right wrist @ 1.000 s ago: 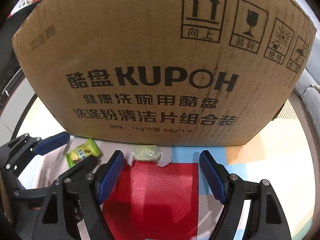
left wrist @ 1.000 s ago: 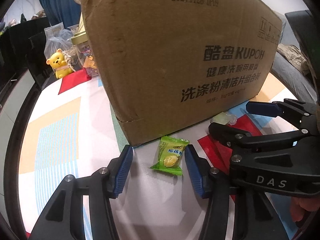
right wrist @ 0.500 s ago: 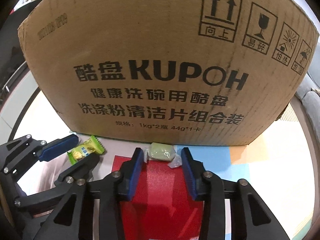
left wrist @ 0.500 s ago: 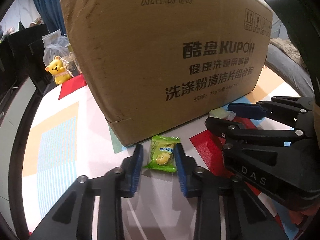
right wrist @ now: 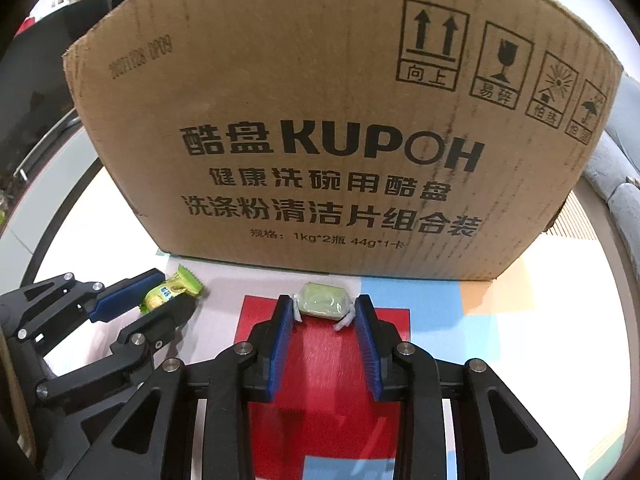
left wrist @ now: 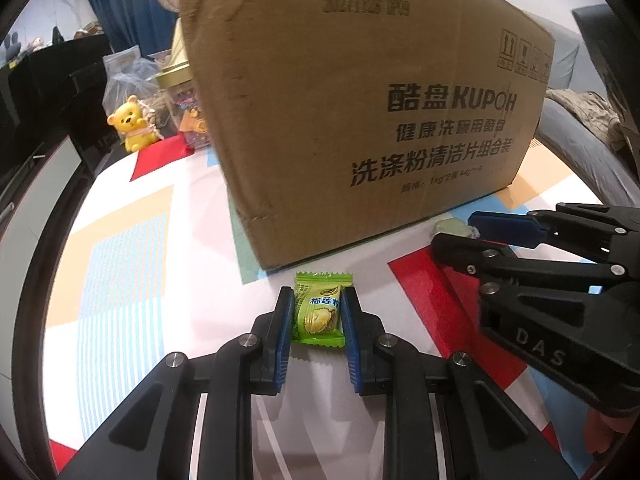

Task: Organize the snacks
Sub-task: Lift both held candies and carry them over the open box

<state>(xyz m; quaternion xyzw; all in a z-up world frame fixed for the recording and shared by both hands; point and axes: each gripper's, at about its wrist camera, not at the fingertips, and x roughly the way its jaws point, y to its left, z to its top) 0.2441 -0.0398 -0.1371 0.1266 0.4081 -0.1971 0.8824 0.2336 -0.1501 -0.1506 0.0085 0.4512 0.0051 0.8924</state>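
A green durian candy packet (left wrist: 319, 314) lies flat on the patterned tabletop just in front of a big cardboard box (left wrist: 360, 120). My left gripper (left wrist: 318, 300) is shut on it, both blue pads against its side edges. To its right, a pale green wrapped candy (right wrist: 323, 300) sits on a red patch at the foot of the box (right wrist: 340, 120). My right gripper (right wrist: 325, 304) is closing on this candy, its pads touching the twisted wrapper ends. Each gripper also shows in the other's view: the right gripper (left wrist: 456, 229) and the left gripper (right wrist: 174, 288).
The box stands close ahead of both grippers and blocks the view behind it. At the back left are a yellow bear figure (left wrist: 132, 122), a gold-lidded jar (left wrist: 180, 92) and a plastic bag (left wrist: 128, 80). A grey sofa (left wrist: 580, 148) lies to the right.
Both grippers went from wide open around their candies to closed onto them. The right gripper also edged forward towards the box.
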